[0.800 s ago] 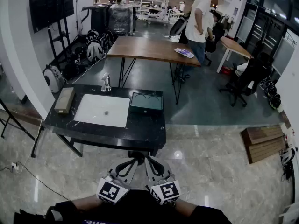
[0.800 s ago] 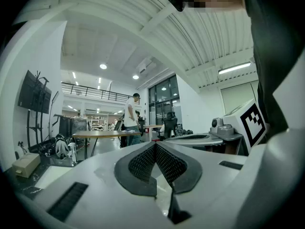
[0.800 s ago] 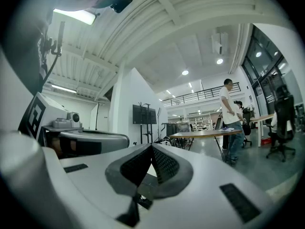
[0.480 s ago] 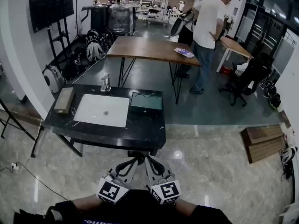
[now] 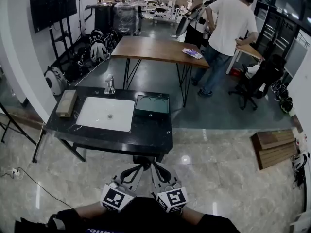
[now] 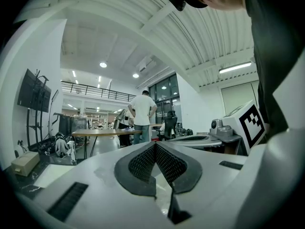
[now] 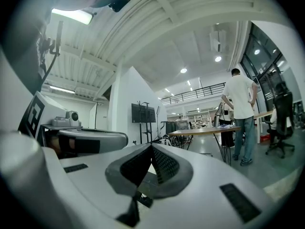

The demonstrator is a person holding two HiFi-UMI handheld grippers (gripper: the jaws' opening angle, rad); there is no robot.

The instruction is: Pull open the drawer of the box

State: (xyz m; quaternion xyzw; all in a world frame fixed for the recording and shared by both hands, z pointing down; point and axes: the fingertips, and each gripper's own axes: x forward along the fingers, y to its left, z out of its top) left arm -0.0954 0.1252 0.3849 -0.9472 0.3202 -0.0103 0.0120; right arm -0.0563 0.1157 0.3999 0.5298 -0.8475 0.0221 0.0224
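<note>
Still parked short of the table, drawer untouched

We're holding the left gripper (image 5: 140, 165) and right gripper (image 5: 154, 165) low at 6 o'clock, side by side, each with its fingers pressed together on nothing, same spot as a moment ago. Only the person (image 5: 228, 23) up at 1 o'clock is shifting around. The tan box (image 5: 66, 104), probably our drawer one, is sitting at 10 o'clock on the black table (image 5: 146, 135), well apart from us, so we're guessing we need to step in first.
</note>
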